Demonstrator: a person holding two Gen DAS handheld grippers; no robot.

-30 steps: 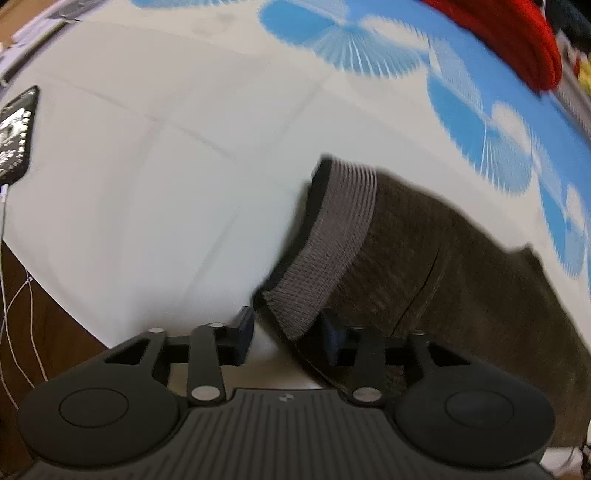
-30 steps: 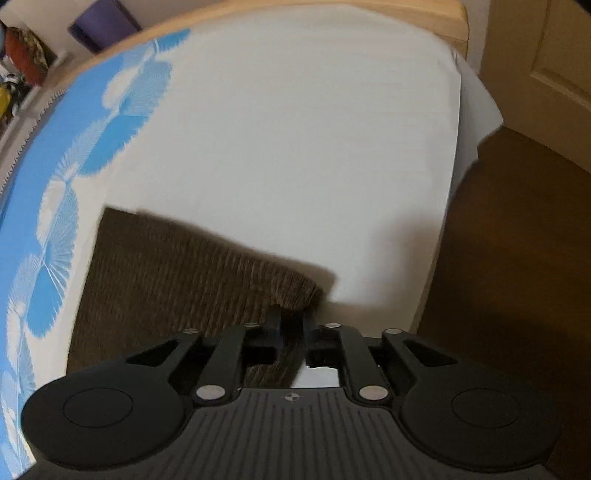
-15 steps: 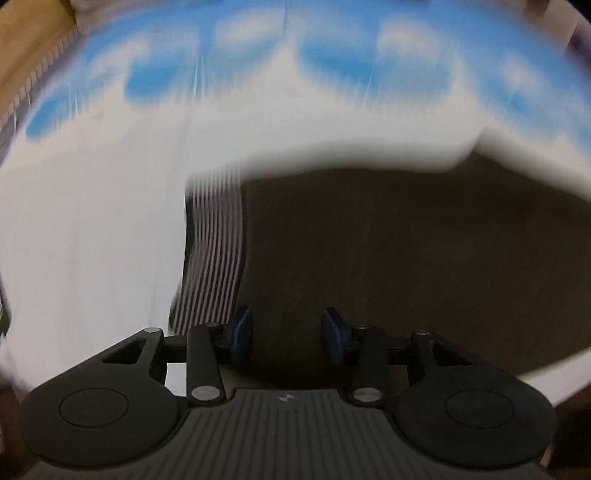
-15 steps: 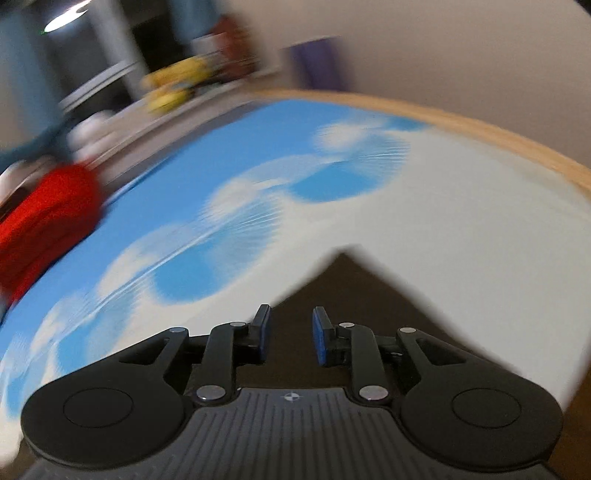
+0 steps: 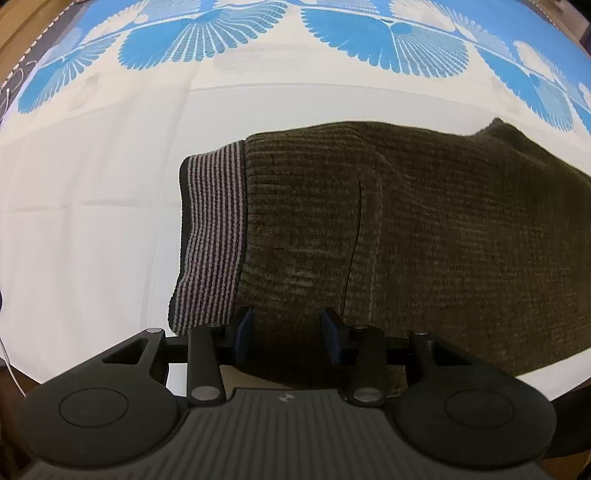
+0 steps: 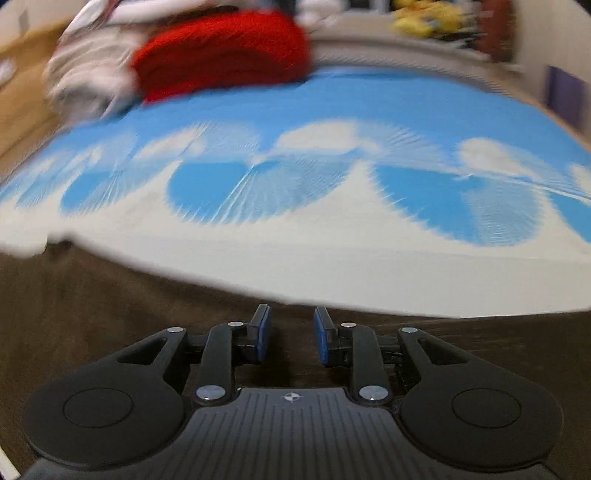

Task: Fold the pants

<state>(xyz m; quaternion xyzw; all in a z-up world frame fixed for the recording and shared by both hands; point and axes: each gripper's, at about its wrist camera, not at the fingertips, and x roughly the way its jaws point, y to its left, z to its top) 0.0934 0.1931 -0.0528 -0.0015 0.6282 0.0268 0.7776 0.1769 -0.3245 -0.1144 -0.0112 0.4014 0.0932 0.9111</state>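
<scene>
The dark olive-brown corduroy pants (image 5: 406, 236) lie folded flat on the white sheet, their grey striped waistband (image 5: 210, 236) at the left end. My left gripper (image 5: 287, 332) is open over the pants' near edge, just right of the waistband, with nothing between its blue pads. In the right wrist view the pants (image 6: 92, 314) fill the blurred lower part. My right gripper (image 6: 291, 332) is open above them, near their far edge, and holds nothing.
The bed cover (image 6: 295, 258) is white with a blue fan pattern (image 5: 388, 37) along the far side. A red knitted garment (image 6: 221, 51) and a pale heap of clothes (image 6: 88, 77) lie at the far left. Yellow items (image 6: 428, 22) sit behind the bed.
My right gripper has let go of the pants' corner, opened and swung from the bed's end toward the far side. My left gripper has turned to face the pants square on, still open.
</scene>
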